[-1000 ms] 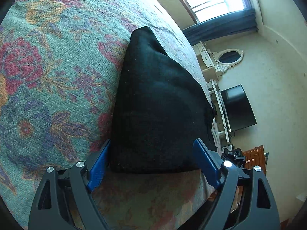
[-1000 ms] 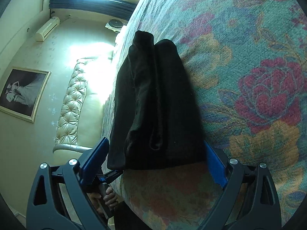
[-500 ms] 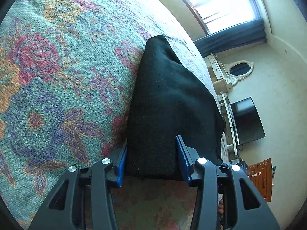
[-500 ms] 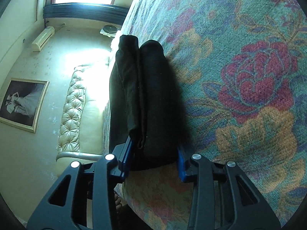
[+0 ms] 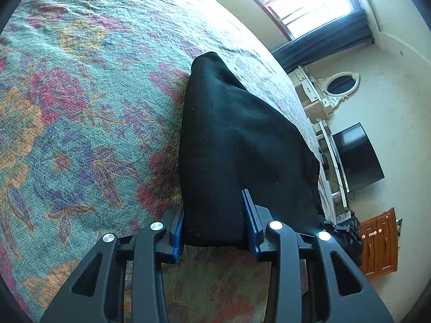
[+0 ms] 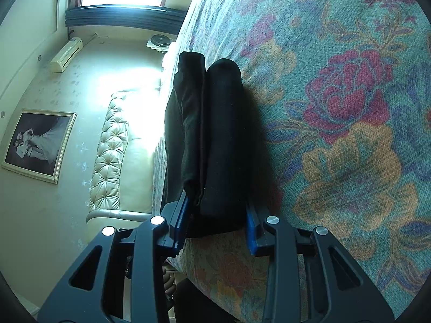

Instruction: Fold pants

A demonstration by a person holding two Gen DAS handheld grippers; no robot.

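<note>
The black pants (image 5: 237, 145) lie folded in a thick stack on the floral bedspread (image 5: 80, 113), near the bed's front edge. My left gripper (image 5: 214, 223) is shut on the near end of the stack, blue pads pressing both sides. In the right wrist view the pants (image 6: 215, 140) show as stacked folded layers, and my right gripper (image 6: 215, 223) is shut on their near end. The far end of the stack rests on the bed.
The floral bedspread (image 6: 336, 107) spreads wide beside the pants. A tufted headboard (image 6: 110, 150) and a framed picture (image 6: 37, 142) stand off the bed. A TV (image 5: 355, 156), mirror (image 5: 342, 86) and wooden cabinet (image 5: 379, 242) line the wall.
Both grippers went from wide open around the near end of the pants to shut on it. They have also moved slightly forward onto the stack.
</note>
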